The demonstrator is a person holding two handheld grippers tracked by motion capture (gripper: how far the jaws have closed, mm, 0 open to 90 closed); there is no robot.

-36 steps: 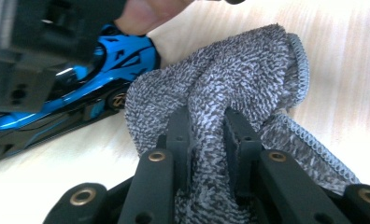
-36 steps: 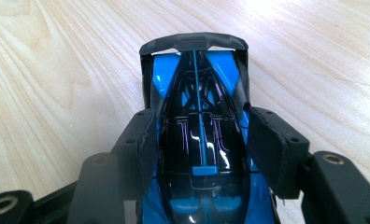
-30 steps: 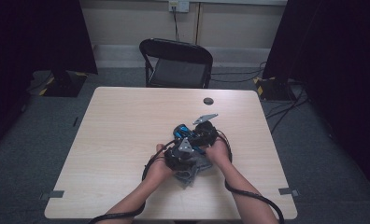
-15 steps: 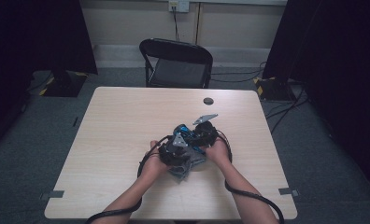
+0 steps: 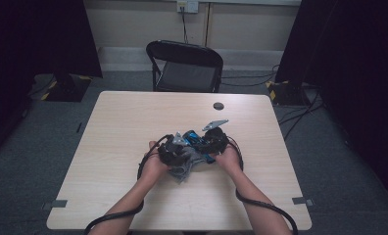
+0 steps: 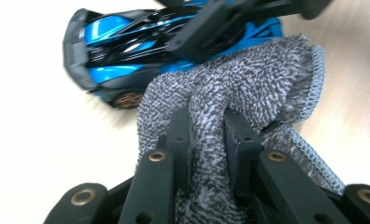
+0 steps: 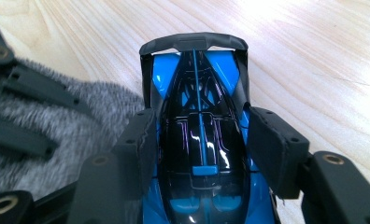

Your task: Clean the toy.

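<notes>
Since a second ago, the left gripper [image 5: 175, 149] has slid a little toward the left of the table [image 5: 133, 122] in the high view, carrying its bunched grey cloth [image 6: 248, 93] along, while the right gripper [image 5: 214, 142] has stayed where it was. Seen along the left gripper's own jaws, they are pinched tight on a fold of the cloth, which bulges out above them and touches the side of the blue and black toy car [image 7: 199, 121]. Seen along the right gripper's jaws, their pads press on both flanks of the car, clamping it with its rear wing pointing away. Car and cloth sit together near the middle of the table, between the person's two hands. A small dark disc [image 5: 218, 105] lies well apart near the far edge.
</notes>
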